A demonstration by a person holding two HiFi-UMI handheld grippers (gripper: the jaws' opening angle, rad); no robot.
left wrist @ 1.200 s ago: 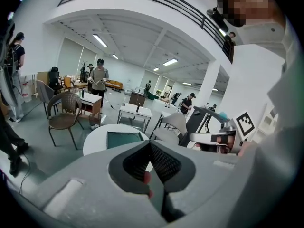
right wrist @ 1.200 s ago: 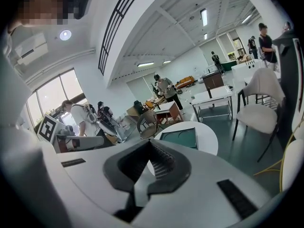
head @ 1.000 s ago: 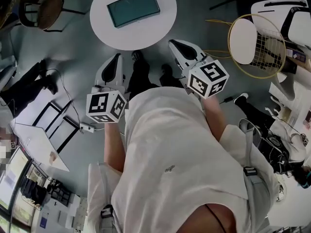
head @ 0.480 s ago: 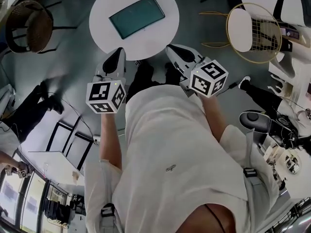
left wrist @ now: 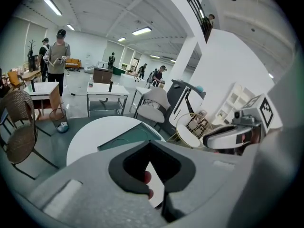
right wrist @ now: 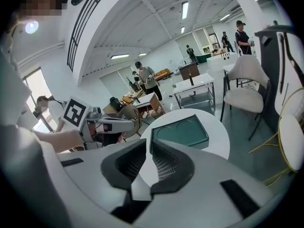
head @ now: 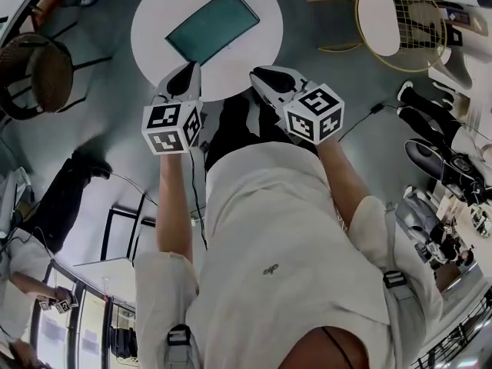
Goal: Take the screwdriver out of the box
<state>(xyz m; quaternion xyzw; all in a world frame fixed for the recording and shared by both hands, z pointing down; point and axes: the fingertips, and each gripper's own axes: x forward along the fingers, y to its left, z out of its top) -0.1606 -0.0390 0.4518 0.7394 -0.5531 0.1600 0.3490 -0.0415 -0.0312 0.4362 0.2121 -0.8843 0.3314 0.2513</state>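
Approach stage imo: both tools hang over the near edge of the round white table (head: 154, 10), and the teal box (head: 211, 25) sits out past them in the middle of the top, not touched yet. The right gripper (right wrist: 147, 144) has just been opening its jaws. They're a narrow slit apart w/ nothing between them, only the table and box showing beyond. The left gripper (left wrist: 151, 144) looks pressed together at the tips, tho the wide-angle view squashes that spot, so I'm not 100% sure. Next move, I reckon, is to reach further in, sort out the lid, and spread the jaws more before any grab. No screwdriver shows in any view, so presumably it's inside. The box top is a flat face w/ two round shapes pressed in, and I can't see a latch or hinge. In the head view the person's torso blocks everything nearer than the table edge.
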